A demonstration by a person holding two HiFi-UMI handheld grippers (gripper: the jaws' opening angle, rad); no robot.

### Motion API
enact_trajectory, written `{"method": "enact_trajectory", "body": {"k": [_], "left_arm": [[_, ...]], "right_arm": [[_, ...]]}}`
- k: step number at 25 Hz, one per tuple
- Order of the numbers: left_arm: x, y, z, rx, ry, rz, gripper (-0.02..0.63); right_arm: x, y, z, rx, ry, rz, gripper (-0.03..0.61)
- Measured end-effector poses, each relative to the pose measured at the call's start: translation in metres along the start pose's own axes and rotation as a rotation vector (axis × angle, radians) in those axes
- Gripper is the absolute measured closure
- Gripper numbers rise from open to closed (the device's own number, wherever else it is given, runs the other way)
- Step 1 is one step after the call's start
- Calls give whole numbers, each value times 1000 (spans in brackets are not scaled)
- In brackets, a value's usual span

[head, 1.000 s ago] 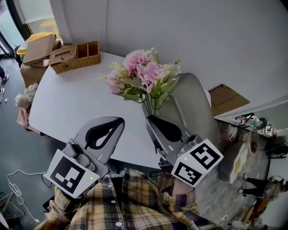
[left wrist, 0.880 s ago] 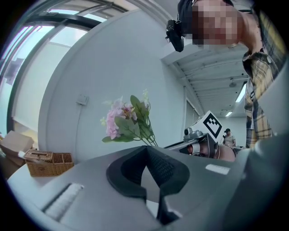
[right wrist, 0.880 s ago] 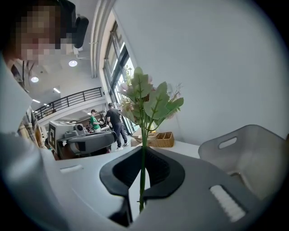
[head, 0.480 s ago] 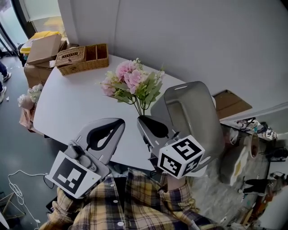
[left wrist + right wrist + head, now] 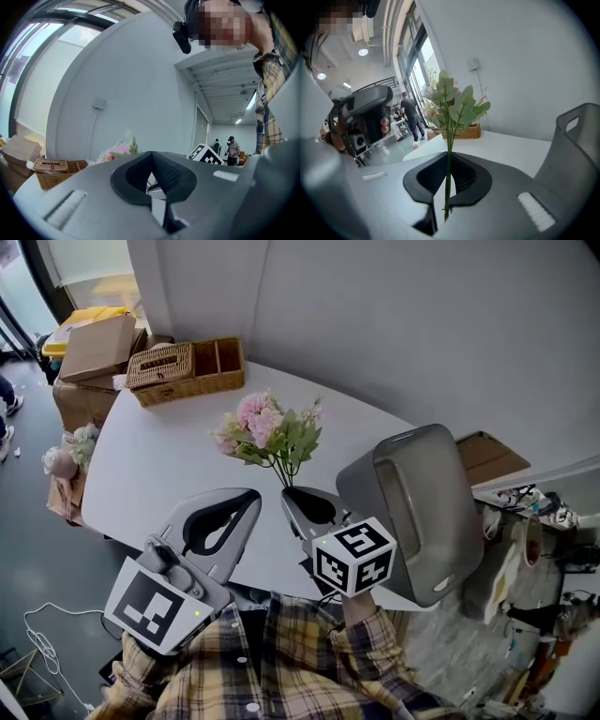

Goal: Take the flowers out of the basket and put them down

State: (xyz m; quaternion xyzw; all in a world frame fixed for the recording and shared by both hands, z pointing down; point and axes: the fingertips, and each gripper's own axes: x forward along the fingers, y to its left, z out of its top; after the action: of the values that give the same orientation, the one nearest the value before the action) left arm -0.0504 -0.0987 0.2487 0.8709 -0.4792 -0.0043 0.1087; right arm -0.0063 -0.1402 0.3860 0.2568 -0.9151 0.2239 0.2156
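Clamping thin green stems, jaws of your right gripper (image 5: 289,493) stand nearly closed. Stem ends poke just below pads in right gripper view (image 5: 446,201). Pink flowers (image 5: 267,427) rise upright from grip at frame centre, above white table (image 5: 159,456). Grey basket (image 5: 422,521) sits right of frame, just beside your right gripper, flowers outside it. Your left gripper (image 5: 246,498), lower left: jaws drawn together, nothing between, apart from flowers. Wicker basket (image 5: 183,367) at upper left, on table's far end.
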Motion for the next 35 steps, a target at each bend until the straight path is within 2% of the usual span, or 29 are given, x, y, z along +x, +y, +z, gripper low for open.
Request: {"method": "enact_trajectory", "body": {"k": [3, 7, 25, 35], "left_arm": [[-13, 46, -17, -16, 3, -10, 601], [-15, 71, -24, -26, 14, -26, 601], [-1, 99, -38, -52, 63, -91, 601], [-9, 110, -40, -57, 60, -75, 601]], "right_arm": [[57, 1, -18, -1, 43, -33, 557], [96, -5, -35, 7, 98, -53, 557], [162, -41, -122, 91, 295, -105, 549], [175, -43, -152, 52, 379, -106, 525]]}}
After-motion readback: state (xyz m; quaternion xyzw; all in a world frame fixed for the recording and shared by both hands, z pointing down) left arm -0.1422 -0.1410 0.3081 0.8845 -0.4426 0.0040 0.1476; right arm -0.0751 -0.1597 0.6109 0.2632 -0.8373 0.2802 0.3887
